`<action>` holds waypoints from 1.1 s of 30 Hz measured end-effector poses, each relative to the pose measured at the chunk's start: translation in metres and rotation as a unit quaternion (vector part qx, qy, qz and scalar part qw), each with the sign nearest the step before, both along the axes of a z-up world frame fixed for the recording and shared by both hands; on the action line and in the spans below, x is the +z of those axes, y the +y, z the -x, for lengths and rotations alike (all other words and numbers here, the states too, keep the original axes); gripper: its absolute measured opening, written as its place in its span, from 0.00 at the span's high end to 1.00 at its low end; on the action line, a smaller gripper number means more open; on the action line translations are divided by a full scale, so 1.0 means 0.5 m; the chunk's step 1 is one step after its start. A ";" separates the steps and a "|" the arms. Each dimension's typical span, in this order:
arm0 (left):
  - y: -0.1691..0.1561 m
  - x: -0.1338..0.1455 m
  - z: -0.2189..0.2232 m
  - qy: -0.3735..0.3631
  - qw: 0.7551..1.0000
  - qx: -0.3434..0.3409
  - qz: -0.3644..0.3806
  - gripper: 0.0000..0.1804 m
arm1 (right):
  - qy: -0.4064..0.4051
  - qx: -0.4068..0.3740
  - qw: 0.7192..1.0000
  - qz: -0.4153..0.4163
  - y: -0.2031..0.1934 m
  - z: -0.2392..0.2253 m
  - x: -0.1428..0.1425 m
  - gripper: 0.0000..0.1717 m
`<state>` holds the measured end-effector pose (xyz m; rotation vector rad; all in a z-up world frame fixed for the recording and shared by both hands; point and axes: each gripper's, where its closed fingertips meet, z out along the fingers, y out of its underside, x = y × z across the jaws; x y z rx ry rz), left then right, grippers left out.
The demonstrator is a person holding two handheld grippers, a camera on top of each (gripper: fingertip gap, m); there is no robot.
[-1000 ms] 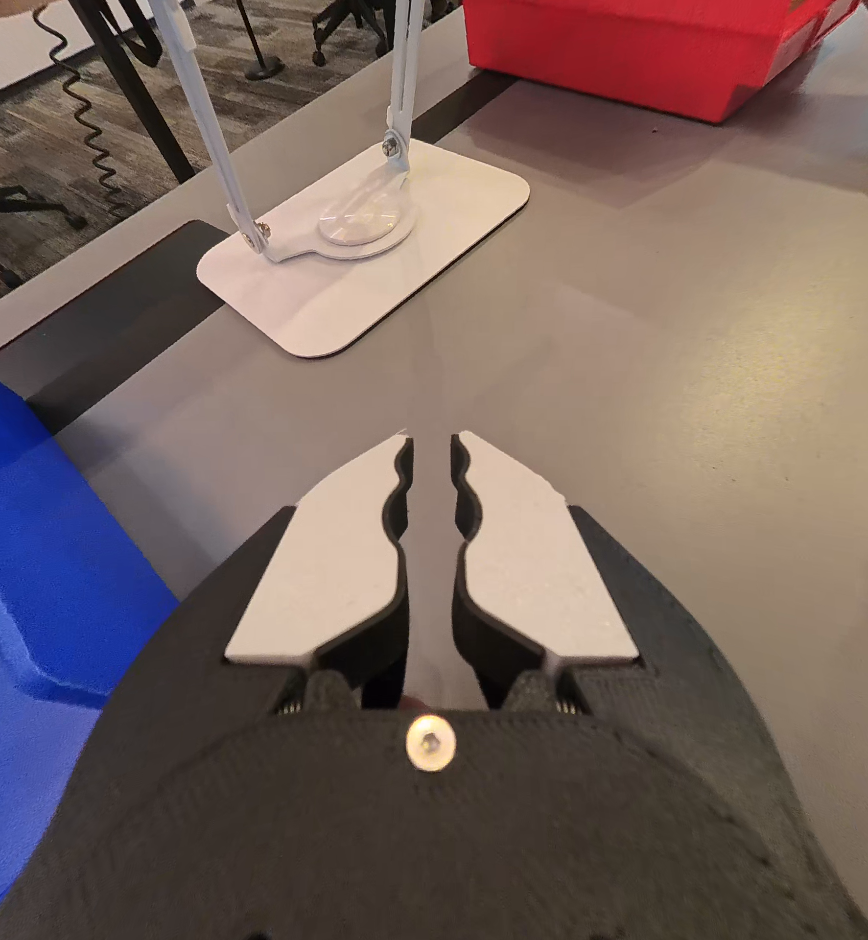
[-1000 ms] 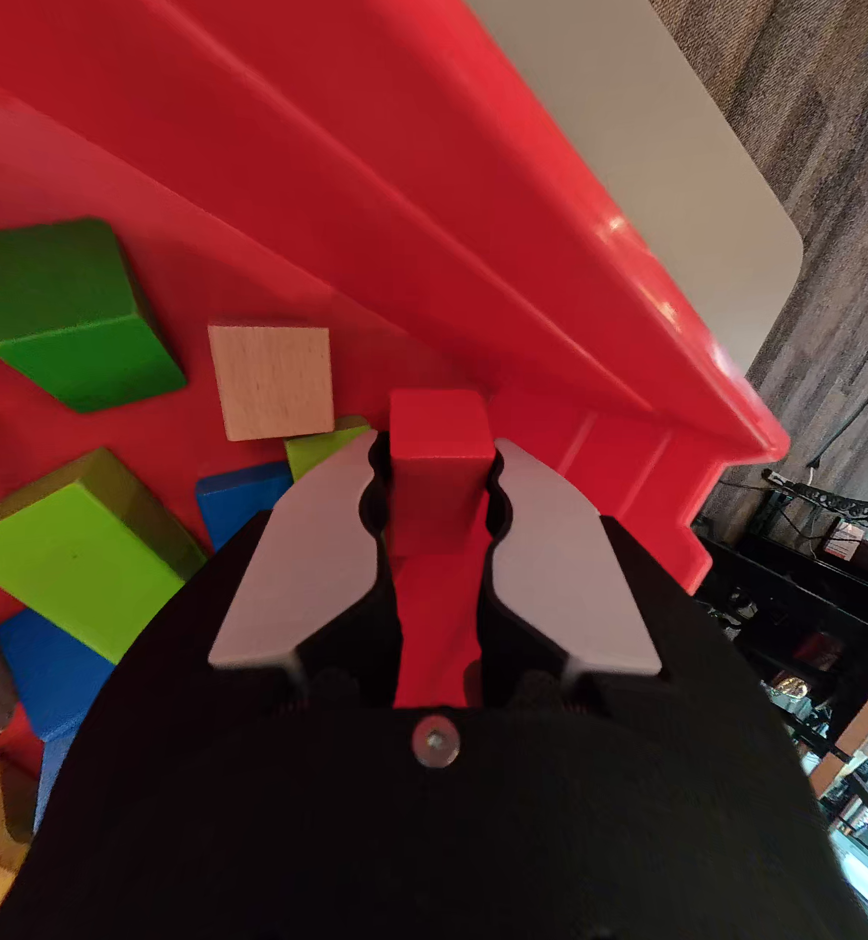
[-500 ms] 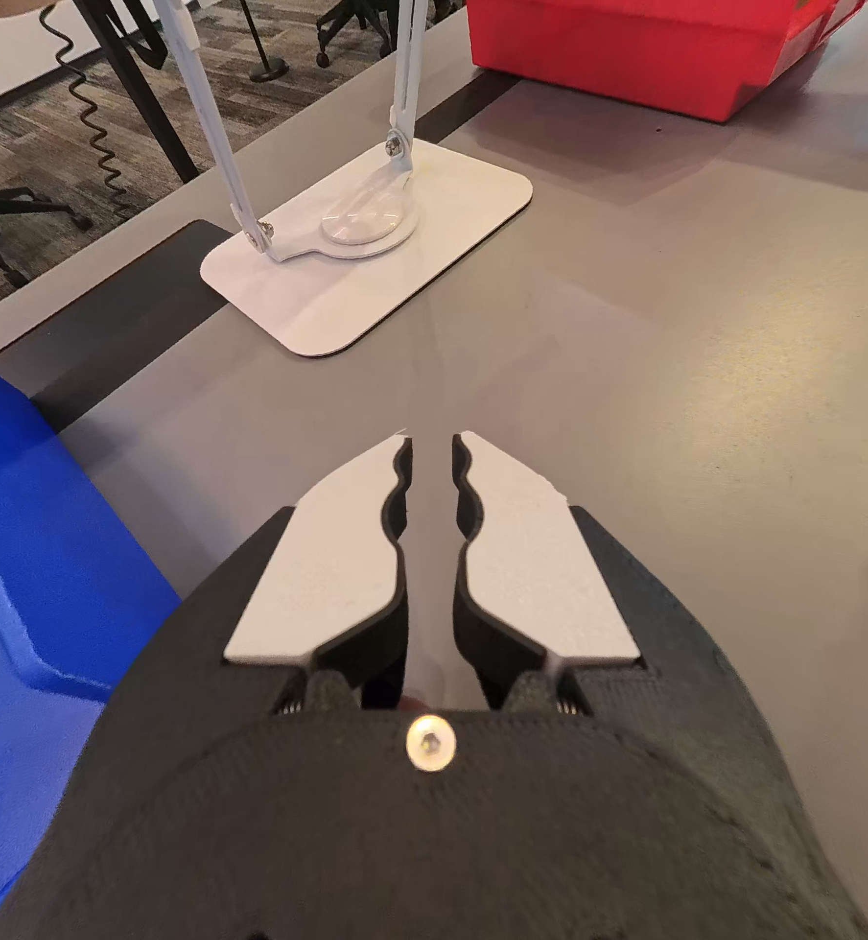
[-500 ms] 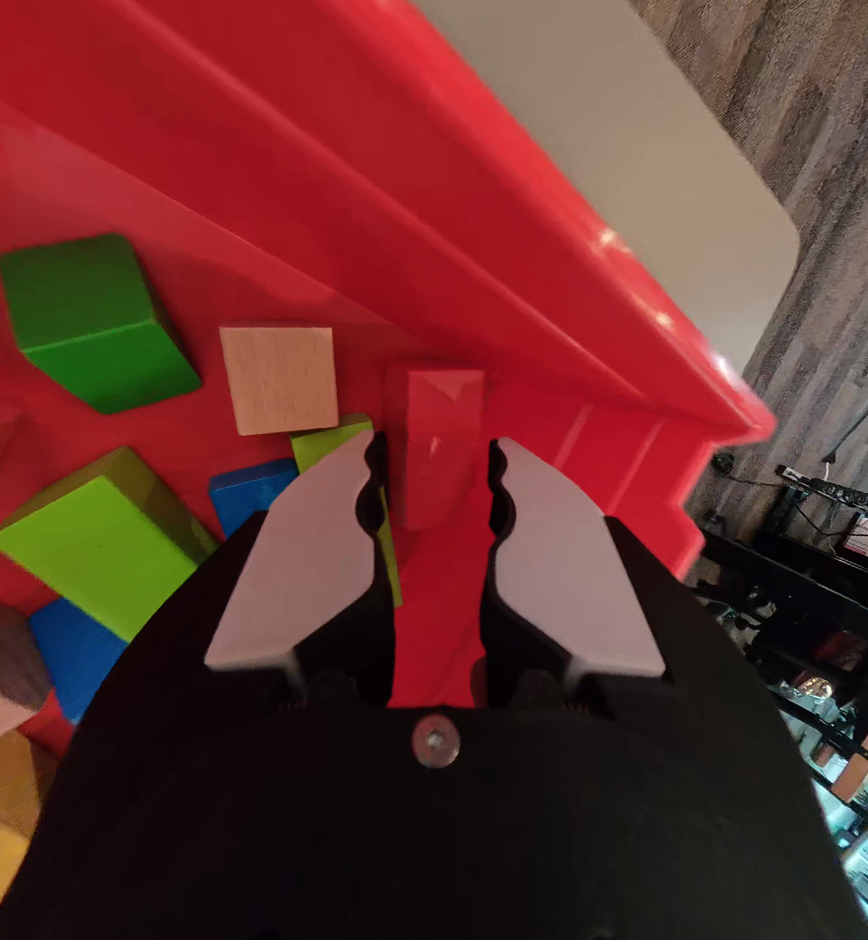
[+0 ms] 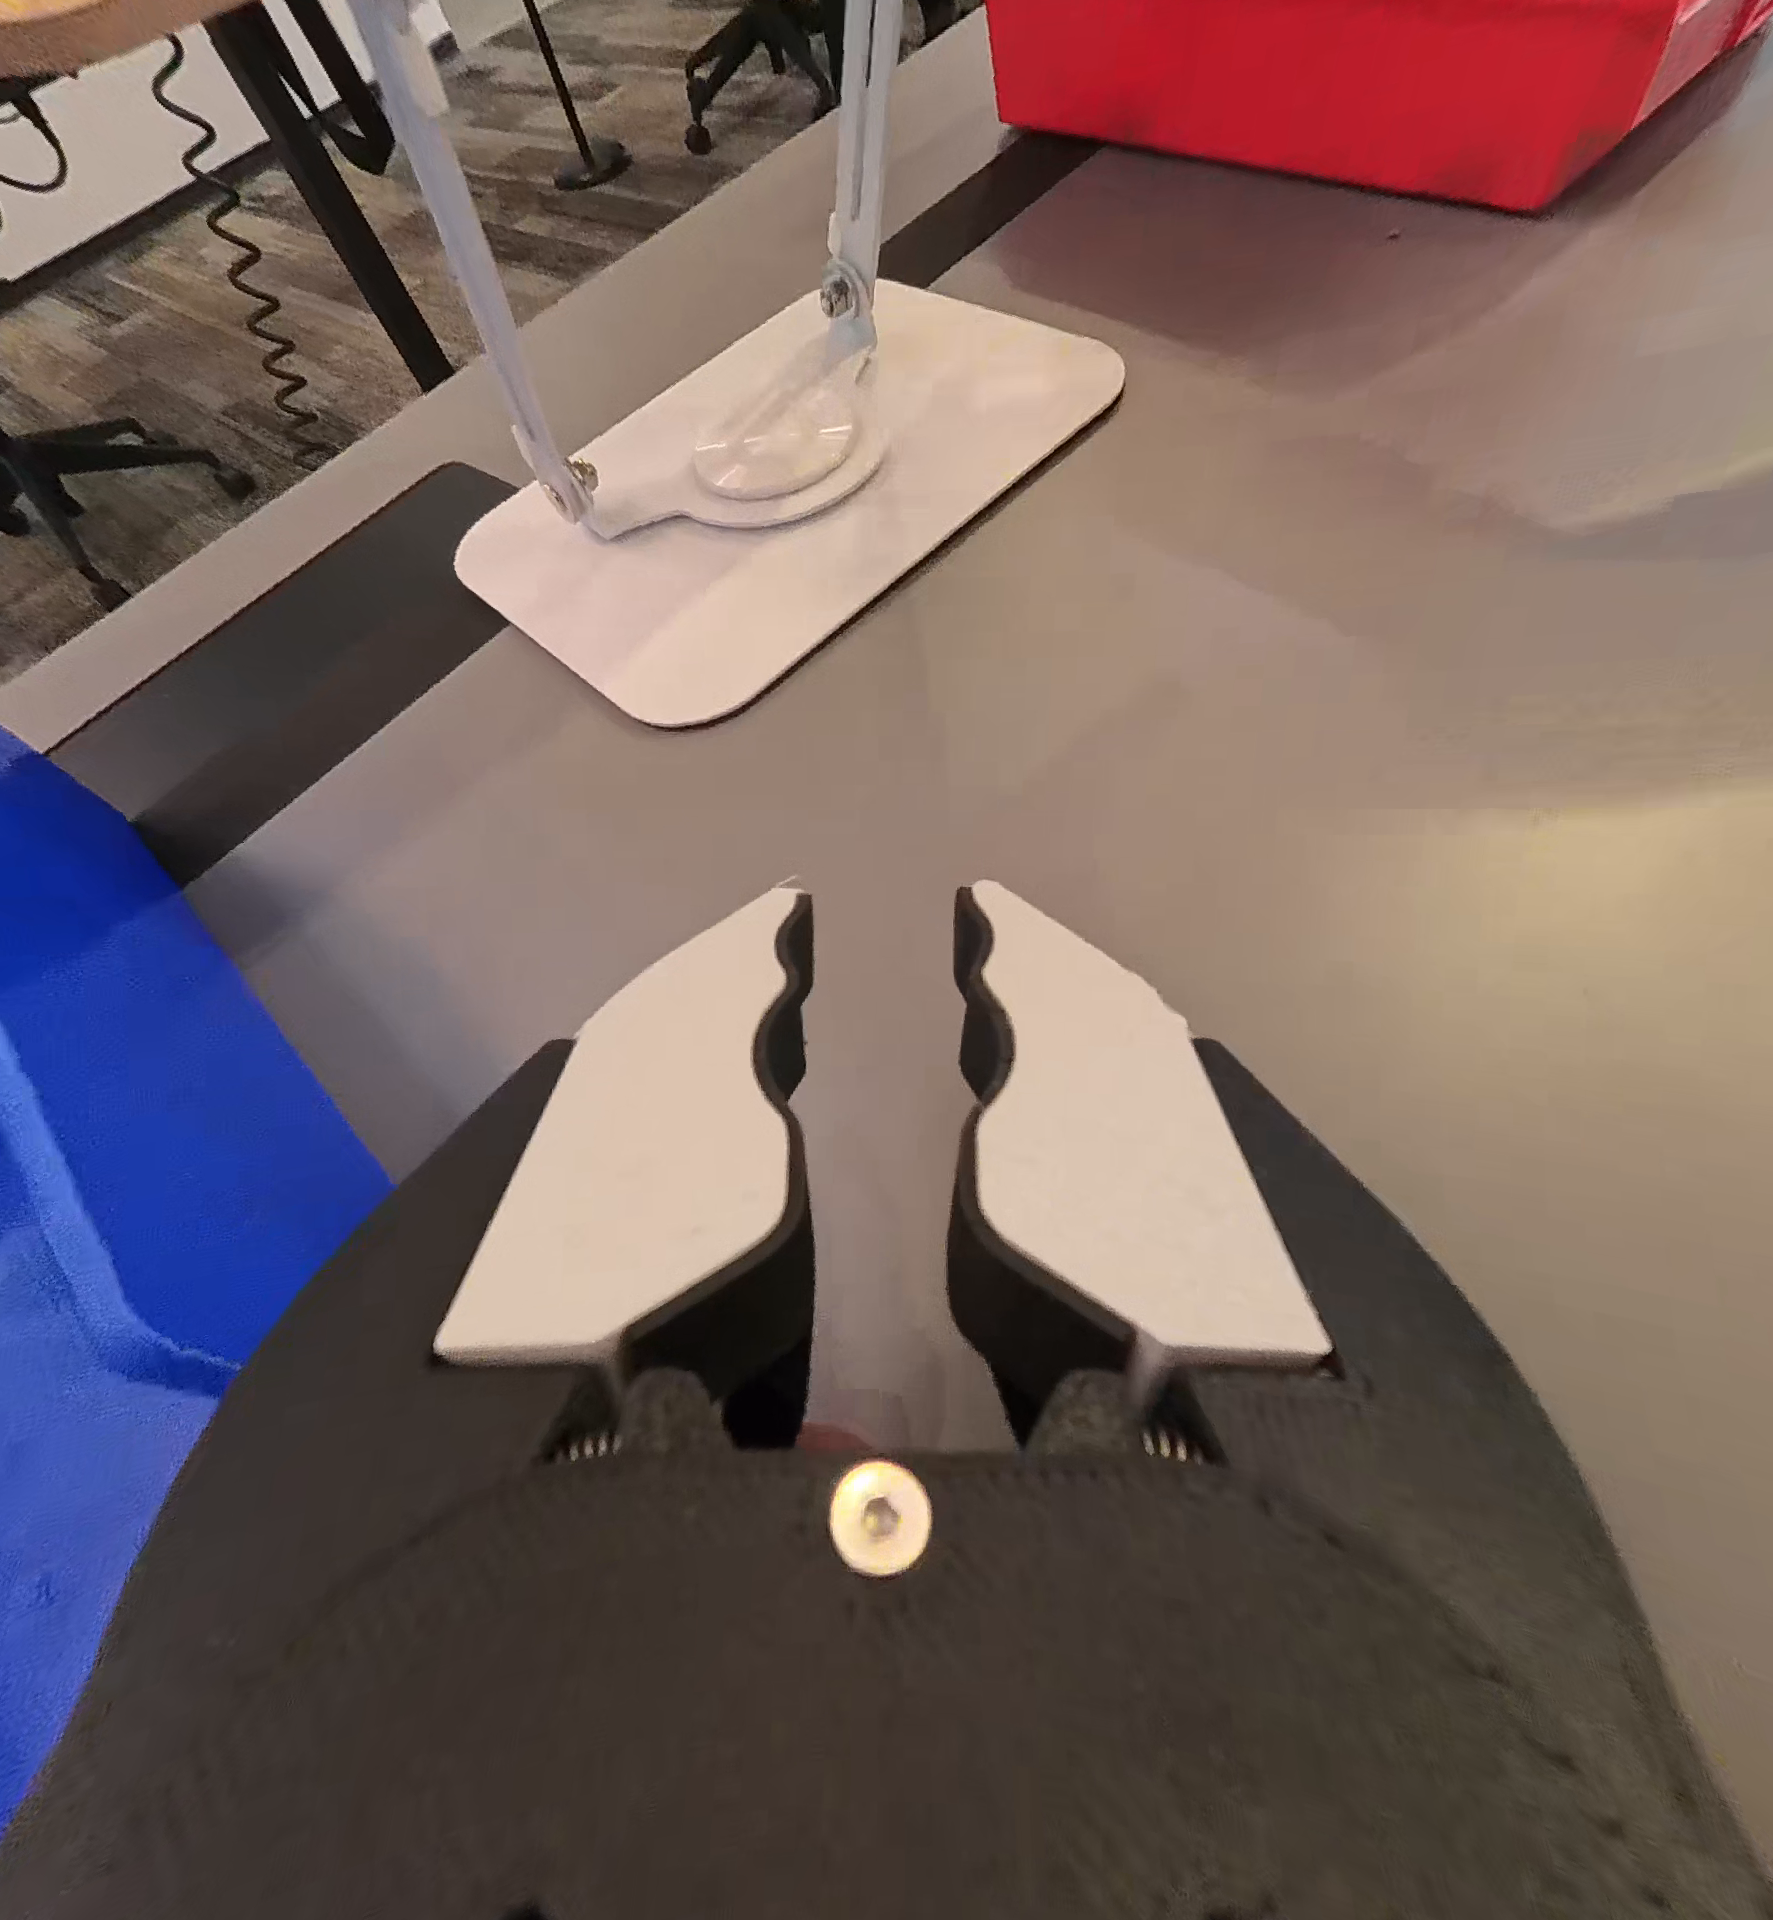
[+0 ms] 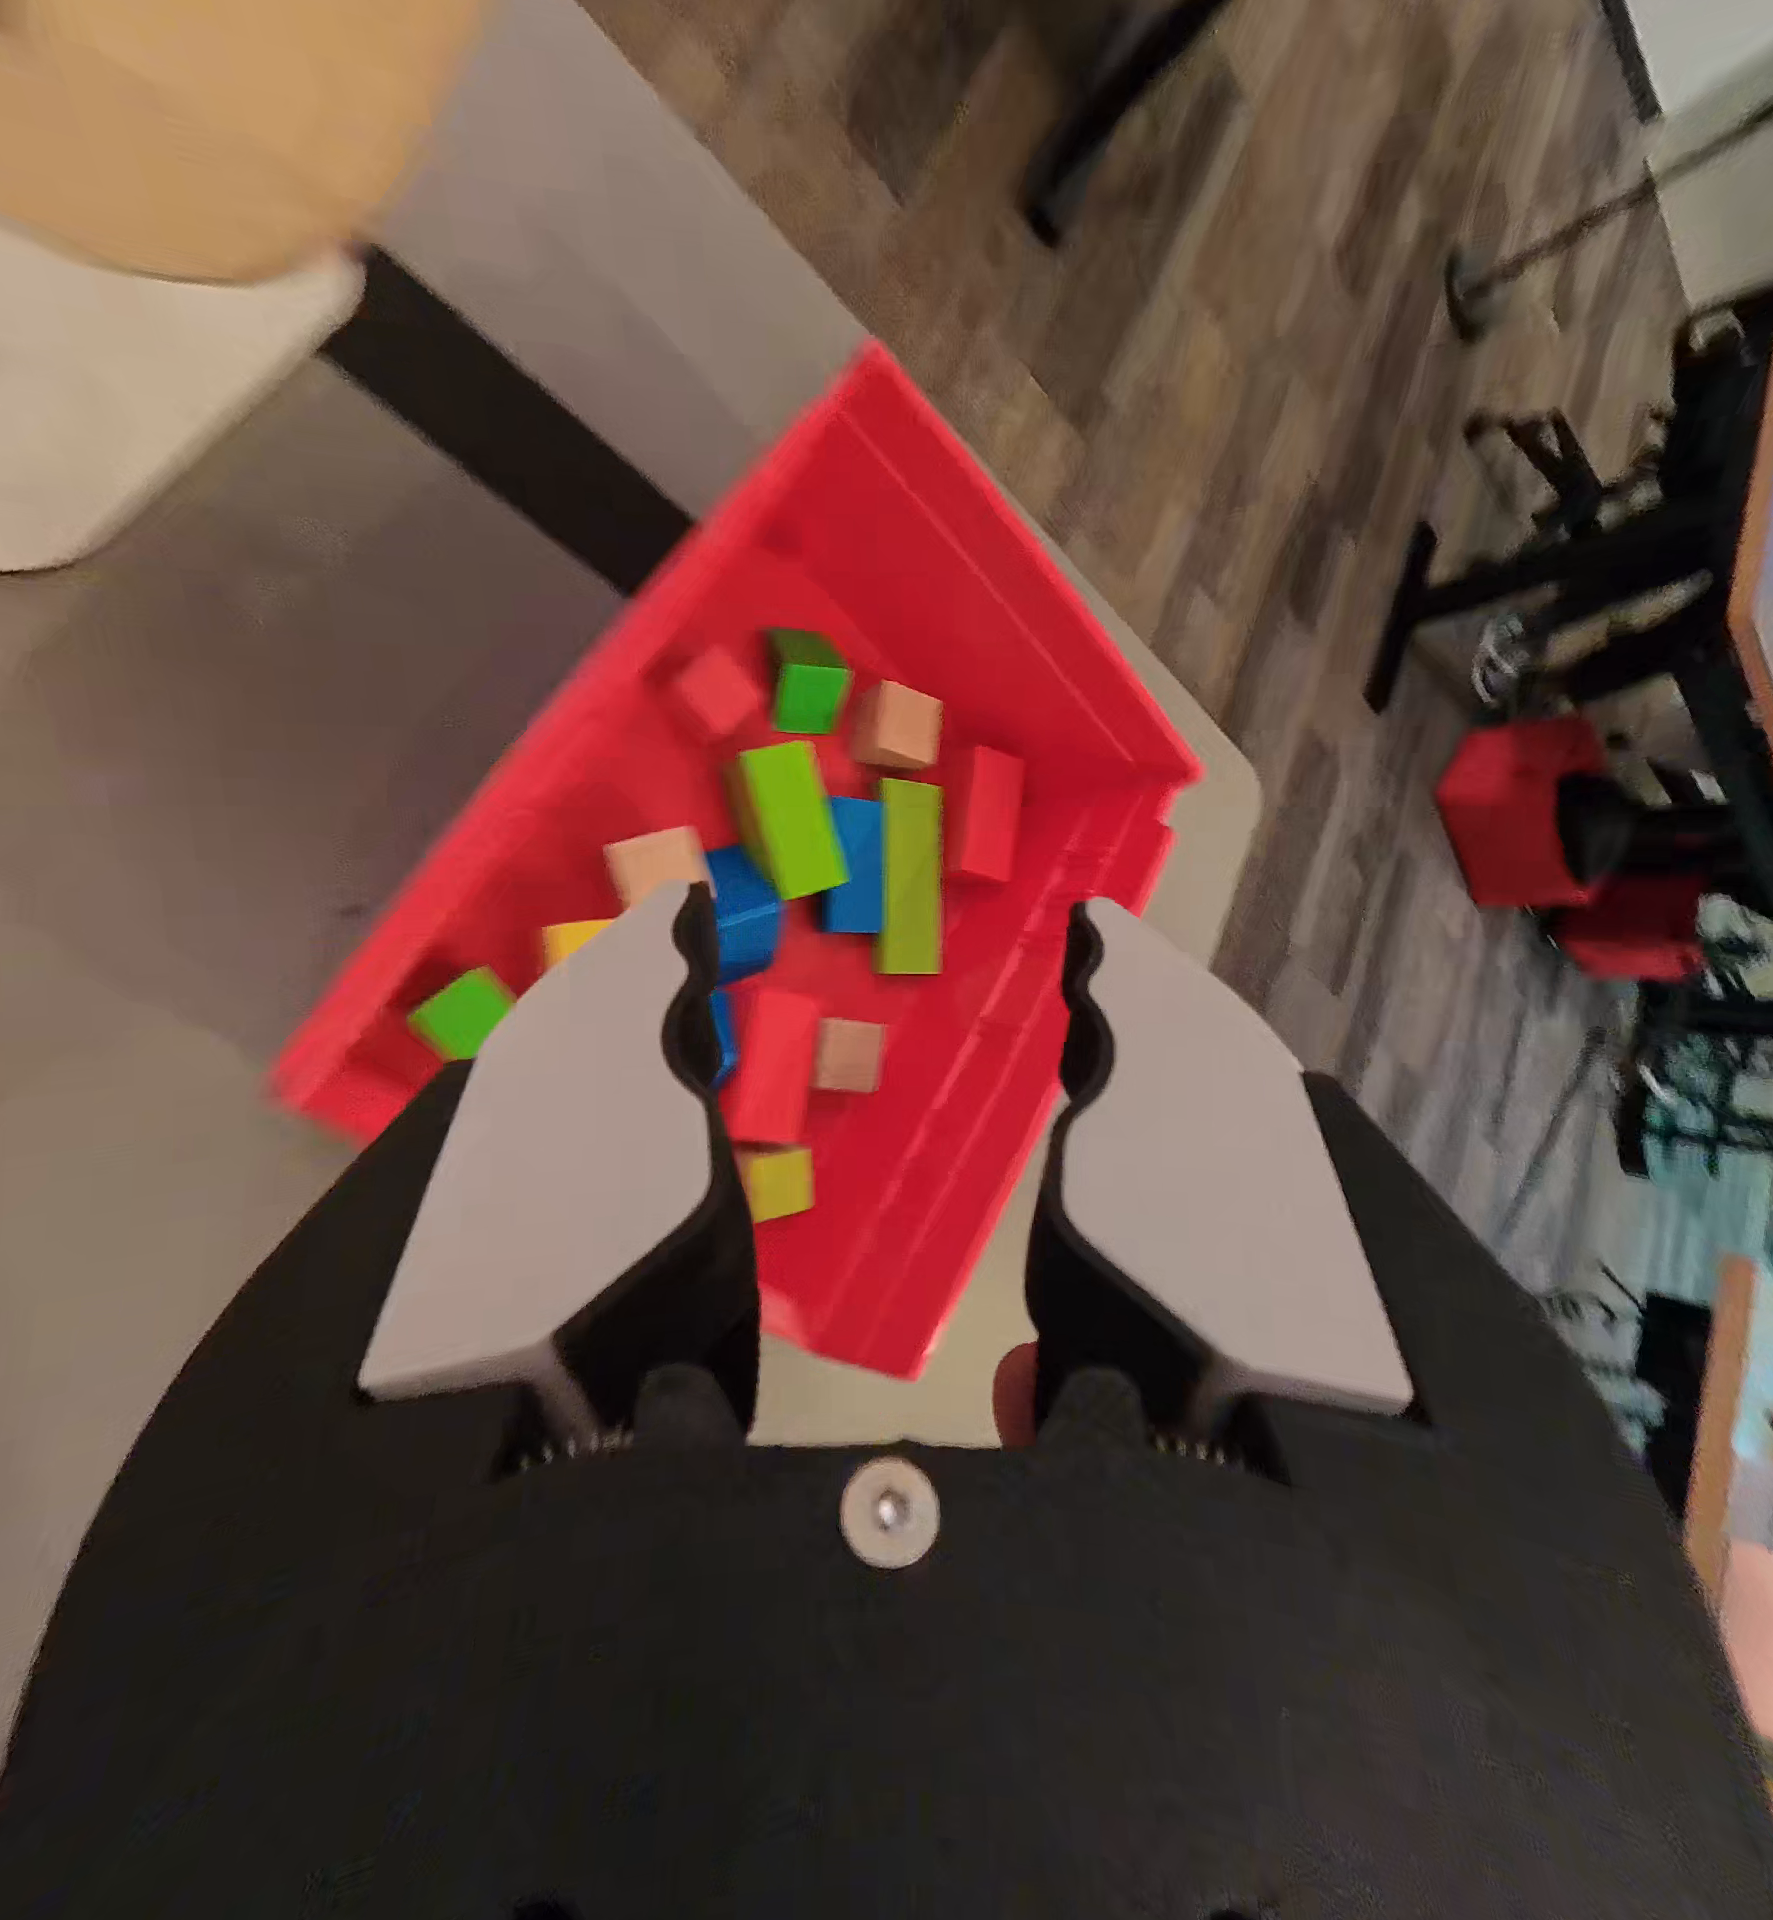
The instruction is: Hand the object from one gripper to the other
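In the right wrist view my right gripper [image 6: 890, 902] is open wide and empty, high above the red bin [image 6: 1017, 540]. The bin holds several wooden blocks: green, blue, plain wood, yellow and red. A red block [image 6: 986, 816] lies near the bin's far corner, beside a plain wooden cube [image 6: 897, 724] and a long green block [image 6: 910, 878]. In the left wrist view my left gripper [image 5: 882, 904] is open by a small gap and empty, low over the grey table [image 5: 1381, 831]. The red bin [image 5: 1329, 94] stands far ahead on the right.
A white lamp base [image 5: 788, 540] with two thin arms stands on the table ahead of the left gripper. A blue bin [image 5: 82, 1039] is close on its left. Past the table edge in the right wrist view lie wood floor, dark furniture and a red box [image 6: 1516, 821]. Across from one pair of fingers to the other is roughly 45 cm. The plain wooden cube [image 6: 897, 724] lies some 25 cm from my right tips, 55 cm from my left tips.
The right gripper let go of the red block, which dropped into the red bin. It then opened wider and rose far above the bin. The left gripper opened a little and barely moved.
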<state>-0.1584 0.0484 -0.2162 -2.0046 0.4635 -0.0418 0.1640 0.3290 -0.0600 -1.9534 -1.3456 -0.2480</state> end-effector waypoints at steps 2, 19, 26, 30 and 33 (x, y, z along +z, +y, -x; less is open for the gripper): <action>-0.001 0.009 0.001 -0.010 1.000 0.002 -0.008 0.84 | 0.023 0.043 0.999 0.016 -0.095 0.018 0.004 0.60; -0.034 0.010 -0.163 -0.027 0.995 -0.052 0.082 0.24 | 0.005 0.289 0.930 0.227 -0.674 0.142 -0.275 0.25; -0.100 0.002 -0.196 -0.053 0.993 -0.047 0.098 0.26 | 0.084 0.254 0.934 0.237 -0.710 0.138 -0.279 0.22; -0.107 0.011 -0.161 -0.022 0.996 -0.009 0.091 0.19 | 0.102 0.207 0.950 0.209 -0.635 0.112 -0.279 0.17; -0.112 0.073 -0.085 -0.033 0.997 0.046 0.049 0.19 | 0.133 0.128 0.972 0.144 -0.502 0.040 -0.240 0.18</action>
